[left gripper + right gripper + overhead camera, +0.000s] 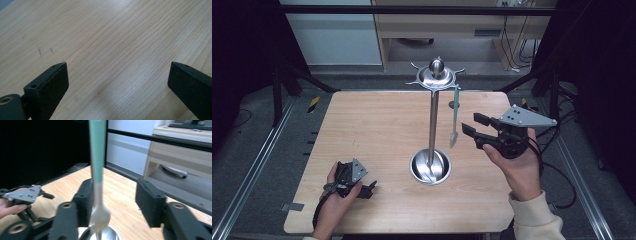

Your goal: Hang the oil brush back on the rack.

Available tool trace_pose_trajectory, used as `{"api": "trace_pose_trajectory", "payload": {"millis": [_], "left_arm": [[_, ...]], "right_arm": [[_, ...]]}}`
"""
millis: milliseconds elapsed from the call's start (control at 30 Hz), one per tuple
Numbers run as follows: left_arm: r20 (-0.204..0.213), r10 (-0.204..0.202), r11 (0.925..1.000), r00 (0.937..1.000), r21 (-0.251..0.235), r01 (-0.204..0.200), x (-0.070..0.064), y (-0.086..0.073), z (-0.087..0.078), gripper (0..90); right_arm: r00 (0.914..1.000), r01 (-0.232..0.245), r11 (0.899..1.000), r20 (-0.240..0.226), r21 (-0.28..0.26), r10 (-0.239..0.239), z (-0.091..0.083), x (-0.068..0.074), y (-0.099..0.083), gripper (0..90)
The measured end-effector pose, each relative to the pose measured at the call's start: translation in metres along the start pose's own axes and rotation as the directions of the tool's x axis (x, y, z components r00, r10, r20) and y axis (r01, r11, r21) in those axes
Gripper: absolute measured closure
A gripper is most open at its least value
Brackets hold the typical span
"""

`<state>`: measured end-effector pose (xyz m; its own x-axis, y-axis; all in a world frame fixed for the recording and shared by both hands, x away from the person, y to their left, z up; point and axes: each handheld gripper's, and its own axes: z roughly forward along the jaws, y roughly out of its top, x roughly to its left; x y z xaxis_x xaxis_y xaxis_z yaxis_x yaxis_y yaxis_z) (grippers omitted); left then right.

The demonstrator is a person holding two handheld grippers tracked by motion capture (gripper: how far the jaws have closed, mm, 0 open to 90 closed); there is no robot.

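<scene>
A metal stand (432, 120) rises from a steel bowl base (430, 166) at the table's middle, with a ring of hooks (435, 76) on top. From a hook on its right side hangs a fork (455, 117) with a mint-green handle. My right gripper (470, 125) is open and held up just right of the fork. In the right gripper view the fork (98, 177) hangs between the jaws of that gripper (115, 192), close to the left one, above the bowl base (100, 235). My left gripper (370, 189) lies open on the table at front left, over bare wood (117, 67).
The wooden table (372, 130) has rounded corners, with dark floor and metal rails around it. A cabinet (452, 25) stands beyond the far edge. In the right gripper view, the other hand and its gripper (23, 195) show at the left.
</scene>
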<state>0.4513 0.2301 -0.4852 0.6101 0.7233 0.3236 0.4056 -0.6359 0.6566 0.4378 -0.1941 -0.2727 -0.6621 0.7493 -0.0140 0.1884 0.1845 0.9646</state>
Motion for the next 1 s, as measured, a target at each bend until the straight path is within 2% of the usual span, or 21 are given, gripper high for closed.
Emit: {"api": "trace_pose_trajectory", "payload": {"millis": [100, 267, 400, 533, 867, 1000], "left_arm": [[0.0, 0.0, 1.0, 1.0, 0.0, 0.0, 0.0, 0.0, 0.0, 2.9], [0.002, 0.0, 1.0, 1.0, 0.0, 0.0, -0.001, 0.0, 0.001, 2.9], [0.002, -0.002, 1.0, 1.0, -0.001, 0.002, 0.0, 0.0, 0.001, 2.9], [0.003, -0.003, 1.0, 1.0, -0.001, 0.003, 0.0, 0.0, 0.0, 2.9], [0.002, -0.002, 1.0, 1.0, 0.001, 0.002, 0.0, 0.0, 0.0, 2.9], [0.001, 0.0, 1.0, 1.0, 0.0, 0.0, 0.0, 0.0, 0.0, 2.9]], "right_arm": [[0.9993, -0.001, 1.0, 0.036, -0.007, 0.001, -0.004, -0.002, -0.001, 38.7], [0.9976, -0.004, 1.0, 0.069, 0.003, 0.004, -0.008, -0.007, -0.002, 31.2], [0.9933, -0.036, 0.999, 0.11, 0.006, 0.035, -0.01, -0.012, -0.003, 21.1], [0.9871, -0.035, 0.999, 0.157, 0.027, 0.03, -0.01, -0.018, -0.004, 15.2], [0.9776, -0.042, 0.998, 0.208, 0.043, 0.032, -0.016, -0.029, -0.008, 10.0], [0.9736, -0.048, 0.997, 0.226, 0.068, 0.031, -0.018, -0.036, -0.013, 9.3]]}}
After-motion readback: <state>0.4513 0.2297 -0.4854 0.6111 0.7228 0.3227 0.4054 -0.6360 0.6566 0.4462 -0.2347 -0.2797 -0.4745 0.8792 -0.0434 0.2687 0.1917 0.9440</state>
